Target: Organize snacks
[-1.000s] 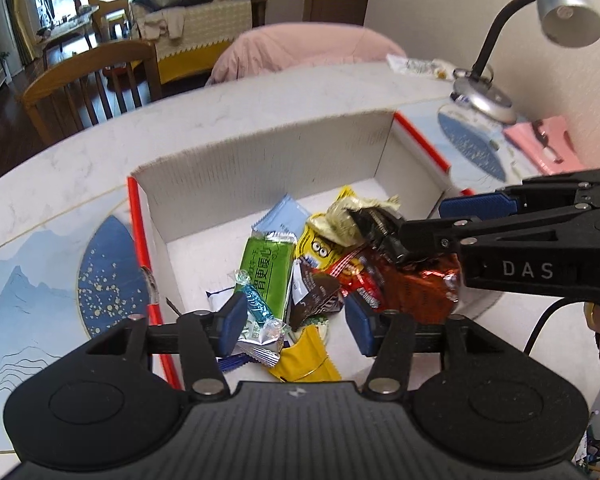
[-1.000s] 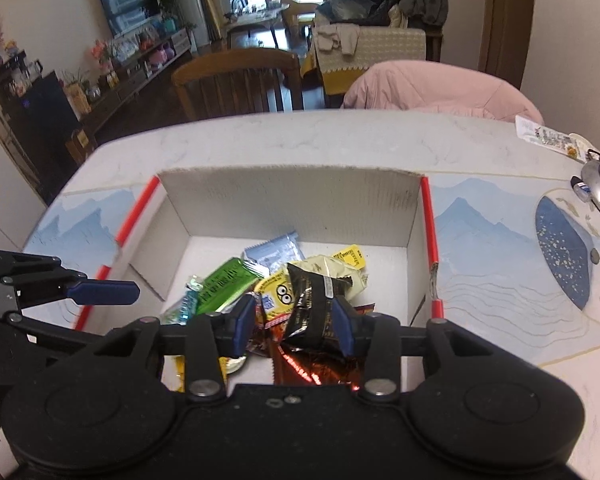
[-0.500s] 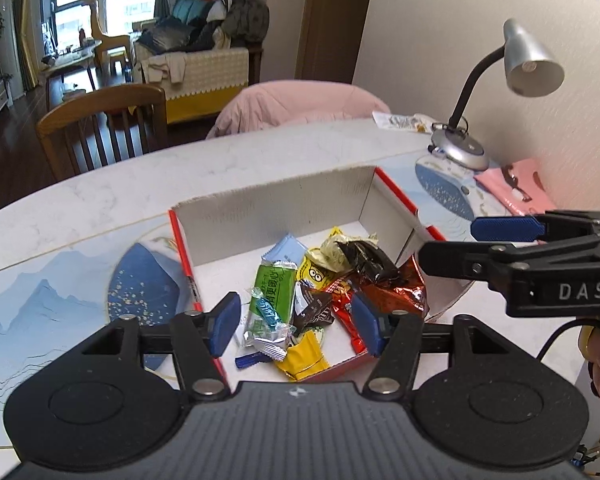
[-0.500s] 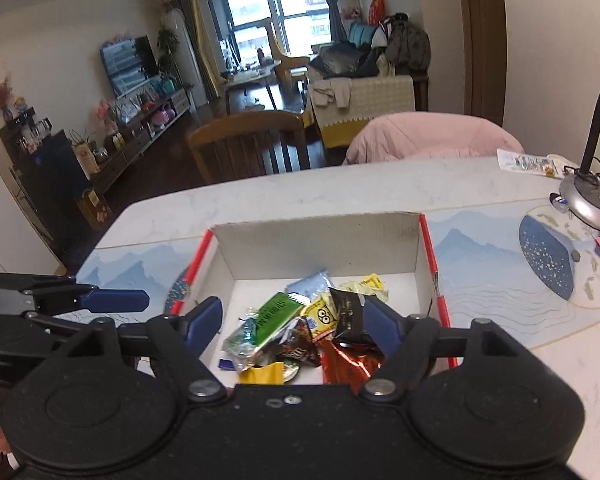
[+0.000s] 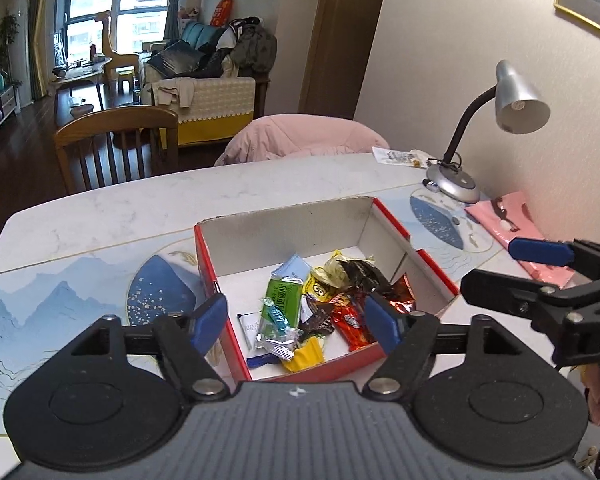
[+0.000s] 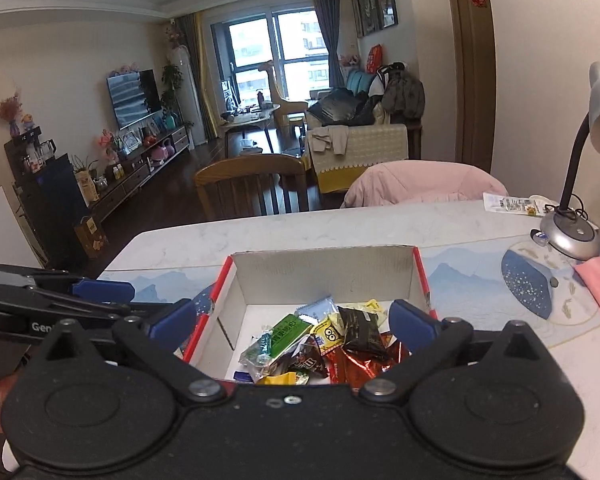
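The left gripper (image 5: 296, 322) hangs above the near end of the box, its 2 blue-padded jaws spread wide after having just been opening, with nothing pinched between them; the snack pile shows through the gap, well below. The right gripper (image 6: 294, 322) is likewise above the box with its jaws spread as wide as they go, also just opened, and no wrapper is pressed between its pads (image 6: 410, 322). Each gripper shows in the other's view: the right one juts in from the right edge of the left view, the left one from the left edge of the right view.

Below them the snacks (image 5: 320, 304) lie heaped inside the red-edged cardboard box (image 5: 208, 256), bunched toward its near right part. A green bar (image 5: 282, 300) lies lengthwise at the left of the heap, a yellow cartoon-face packet (image 5: 318, 288) beside it, a dark crinkled wrapper (image 5: 360, 274) on top at the right, a red wrapper (image 5: 352, 322) and a small yellow packet (image 5: 304, 354) nearest the front wall.

The box sits on a marble-look table (image 5: 120, 208) over a blue mountain-print mat (image 5: 40, 296). A silver desk lamp (image 5: 516, 104) stands at the far right, with a pink pouch (image 5: 516, 224) near its base. A wooden chair (image 5: 116, 140) stands behind the table.
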### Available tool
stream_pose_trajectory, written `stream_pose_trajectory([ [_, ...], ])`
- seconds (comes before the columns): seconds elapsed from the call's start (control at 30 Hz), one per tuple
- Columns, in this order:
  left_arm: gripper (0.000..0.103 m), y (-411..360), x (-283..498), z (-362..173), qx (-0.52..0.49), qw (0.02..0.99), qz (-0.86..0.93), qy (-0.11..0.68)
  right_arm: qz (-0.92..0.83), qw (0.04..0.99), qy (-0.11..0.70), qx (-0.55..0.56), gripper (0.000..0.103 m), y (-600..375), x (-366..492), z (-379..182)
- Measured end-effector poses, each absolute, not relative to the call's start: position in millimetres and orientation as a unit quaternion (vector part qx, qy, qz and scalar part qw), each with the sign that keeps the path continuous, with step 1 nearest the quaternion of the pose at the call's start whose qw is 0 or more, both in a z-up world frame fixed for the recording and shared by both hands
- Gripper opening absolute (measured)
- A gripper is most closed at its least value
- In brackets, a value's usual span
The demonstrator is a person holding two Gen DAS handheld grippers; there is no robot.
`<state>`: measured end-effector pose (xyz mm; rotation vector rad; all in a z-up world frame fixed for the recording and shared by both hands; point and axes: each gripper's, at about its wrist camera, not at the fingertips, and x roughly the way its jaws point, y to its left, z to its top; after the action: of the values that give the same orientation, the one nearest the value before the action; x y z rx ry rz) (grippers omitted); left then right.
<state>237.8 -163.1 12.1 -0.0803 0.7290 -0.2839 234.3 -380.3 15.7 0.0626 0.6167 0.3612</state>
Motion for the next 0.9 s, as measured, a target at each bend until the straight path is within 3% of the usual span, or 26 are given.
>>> stream_pose_trajectory([
  [0.13,0.079,-160,230,14,-0.052,0.924,-0.139,0.351,0.167,0.939,0.296,0.047,0.103,-381,229,12],
  [0.3,0.093,-157,220,16,-0.065,0.926,-0.140,0.346,0.167,0.938,0.298,0.066,0.103,-382,223,8],
  [0.9,0.093,-155,207,18,-0.059,0.934,-0.115,0.334,0.132,0.951,0.271,0.075,0.103,-375,209,7],
])
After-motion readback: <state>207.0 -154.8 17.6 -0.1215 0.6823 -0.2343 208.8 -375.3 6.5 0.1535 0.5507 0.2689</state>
